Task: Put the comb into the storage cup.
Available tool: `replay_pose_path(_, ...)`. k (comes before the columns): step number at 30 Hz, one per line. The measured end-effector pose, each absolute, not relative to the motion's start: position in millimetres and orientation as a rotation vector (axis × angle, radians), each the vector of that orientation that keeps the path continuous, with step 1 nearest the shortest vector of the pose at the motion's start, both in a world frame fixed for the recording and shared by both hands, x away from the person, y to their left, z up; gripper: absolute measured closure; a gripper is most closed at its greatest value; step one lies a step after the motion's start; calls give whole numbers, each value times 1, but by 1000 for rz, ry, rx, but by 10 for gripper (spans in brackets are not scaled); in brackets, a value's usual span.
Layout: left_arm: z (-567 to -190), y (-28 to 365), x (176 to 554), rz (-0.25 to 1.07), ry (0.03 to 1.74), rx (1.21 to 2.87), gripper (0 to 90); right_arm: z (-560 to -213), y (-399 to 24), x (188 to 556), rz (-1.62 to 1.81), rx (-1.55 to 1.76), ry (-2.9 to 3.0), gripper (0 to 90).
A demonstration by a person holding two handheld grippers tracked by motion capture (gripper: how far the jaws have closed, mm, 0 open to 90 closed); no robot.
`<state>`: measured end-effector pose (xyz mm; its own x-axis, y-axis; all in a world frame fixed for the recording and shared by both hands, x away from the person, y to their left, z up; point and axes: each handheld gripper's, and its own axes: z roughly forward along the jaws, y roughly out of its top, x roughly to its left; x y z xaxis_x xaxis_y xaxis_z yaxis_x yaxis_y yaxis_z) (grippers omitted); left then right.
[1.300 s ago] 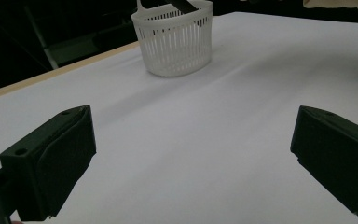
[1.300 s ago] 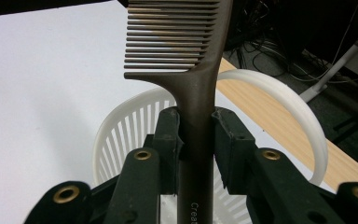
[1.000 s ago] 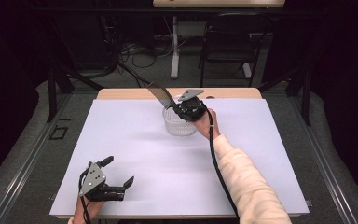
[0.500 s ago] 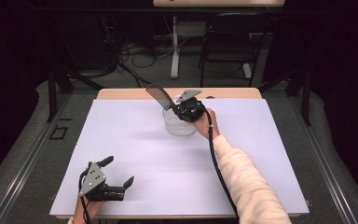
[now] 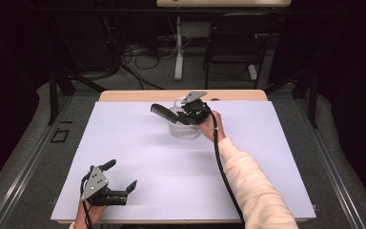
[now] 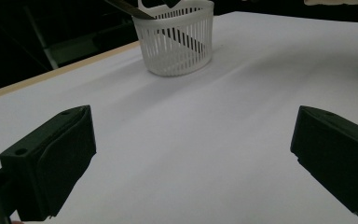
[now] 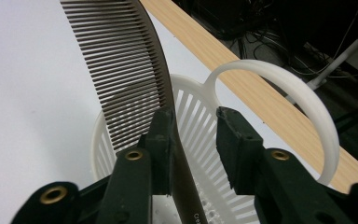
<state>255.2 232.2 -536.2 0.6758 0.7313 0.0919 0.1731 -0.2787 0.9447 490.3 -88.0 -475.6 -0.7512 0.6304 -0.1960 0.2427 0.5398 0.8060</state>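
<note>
A dark comb point(image 5: 161, 111) stands tilted in a white slatted basket point(image 5: 185, 130) near the table's far edge, its toothed end sticking out to the left. My right gripper point(image 5: 191, 114) hovers over the basket. In the right gripper view the comb point(image 7: 121, 70) leans against one pad, and a gap separates it from the other pad. The jaws of my right gripper point(image 7: 196, 120) have just been opening, with the comb between them. My left gripper point(image 5: 121, 175) rests open near the front left edge, nothing between its jaws. The basket point(image 6: 177, 42) and the comb point(image 6: 126, 6) appear far off in the left gripper view.
A white sheet point(image 5: 138, 157) covers the table, with a strip of wood point(image 5: 133, 95) along the far edge. The basket's loop handle point(image 7: 284, 88) arches beside my right jaws. Chairs and cables stand on the floor beyond the table.
The comb has sunk and tipped lower to the left over the basket. Both hands have stayed in place.
</note>
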Motion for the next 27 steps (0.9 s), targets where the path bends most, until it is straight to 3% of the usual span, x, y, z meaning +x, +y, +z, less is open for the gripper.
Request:
replay_pose_path(7,-536,232,255,644,720,1806,0,-469,-93,487,1126,743,2300,525)
replay_pose_path(19,-536,232,255,648,720,1805,0,-454,-111,476,1186,827,2307,235)
replay_pose_path(27,-536,232,255,648,721,1805,0,-453,-121,466,1183,831,2357,141)
